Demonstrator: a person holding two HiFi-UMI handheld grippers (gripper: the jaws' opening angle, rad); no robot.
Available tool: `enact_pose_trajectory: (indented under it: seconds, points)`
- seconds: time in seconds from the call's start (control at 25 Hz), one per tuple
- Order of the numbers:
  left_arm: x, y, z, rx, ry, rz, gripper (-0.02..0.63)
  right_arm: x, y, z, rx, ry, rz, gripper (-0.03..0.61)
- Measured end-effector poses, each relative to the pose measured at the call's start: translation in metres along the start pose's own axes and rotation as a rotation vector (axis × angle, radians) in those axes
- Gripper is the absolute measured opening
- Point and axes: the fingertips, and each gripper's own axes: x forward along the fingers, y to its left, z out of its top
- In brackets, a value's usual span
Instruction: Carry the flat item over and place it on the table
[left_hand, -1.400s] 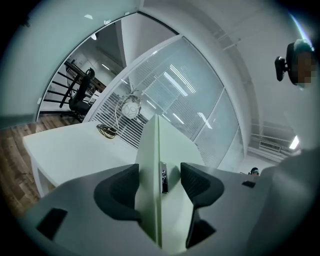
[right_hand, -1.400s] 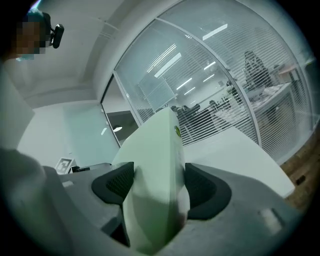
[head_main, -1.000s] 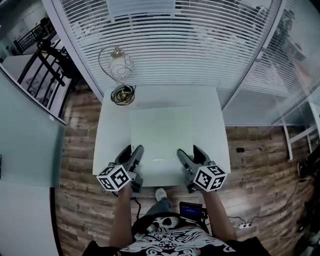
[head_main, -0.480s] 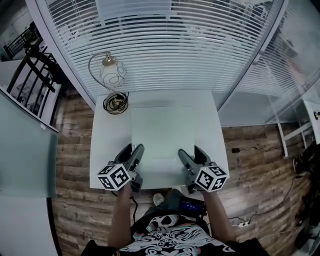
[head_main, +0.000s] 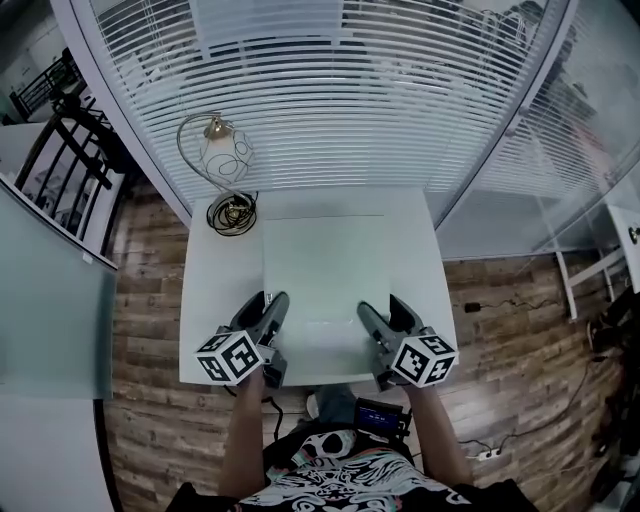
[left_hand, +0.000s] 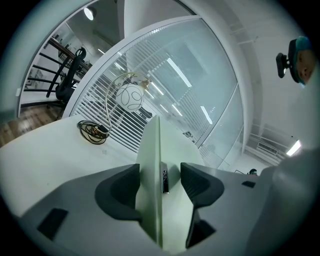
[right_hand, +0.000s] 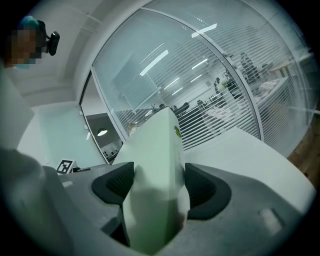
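one thin pale-green panel (head_main: 322, 265), clamped by left gripper (head_main: 266, 301), right gripper (head_main: 383, 305)

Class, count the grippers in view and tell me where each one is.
2. The left gripper clamps the near edge of the flat panel on the left; the right gripper clamps that edge on the right, both over the white table. None seems hidden.

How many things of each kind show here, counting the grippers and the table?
Grippers: 2, left gripper and right gripper, both clamped on the panel
Flat panel: 1
Lamp: 1
Cable coil: 1
Table: 1
Total: 6
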Motion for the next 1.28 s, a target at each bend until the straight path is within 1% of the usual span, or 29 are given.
enact_pose_trajectory:
  seconds: [0.44, 0.8, 1.28]
  points:
    - [0.004, 0.018, -0.004, -0.008, 0.013, 0.029, 0.252, 0.017, -0.007, -0.012, 0.017, 0.024, 0.002, 0.304]
    - [0.008, 0.035, -0.013, -0.036, 0.034, 0.057, 0.252, 0.029, -0.016, -0.025, 0.037, 0.064, -0.005, 0.304]
    - [0.021, 0.058, -0.036, -0.08, 0.083, 0.098, 0.252, 0.041, -0.038, -0.048, 0.077, 0.129, -0.03, 0.304]
